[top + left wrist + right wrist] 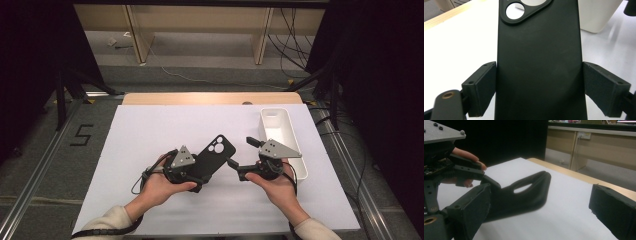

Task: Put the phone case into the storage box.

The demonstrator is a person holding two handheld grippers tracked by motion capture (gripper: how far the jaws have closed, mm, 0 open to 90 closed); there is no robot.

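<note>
Two grippers, one item: I am working a black phone case (216,154) above the white bench (150,140).
Left gripper (196,176): my left gripper has its fingers (482,87) pressed against both long edges of the phone case, near its lower end; I read this as a firm hold.
Case position: it is lifted off the bench, tilted away from me, camera cut-out end pointing toward the far side. The cut-outs are plain in the left gripper view.
Right gripper (245,156): fingers spread wide, holding nothing. One finger (471,212) sits just beside the case's right edge in the right gripper view; I cannot tell whether it touches.
Tray (295,150): a white tray stands on the bench at the right, with nothing in it that I can see.
Done, by my judgement: the pickup is complete.
Left to do, by my judgement: either a handover to my right gripper or a carry across to the tray; neither has begun. The case is well short of the tray.
Risk: it could twist in the fingers if I rush.
</note>
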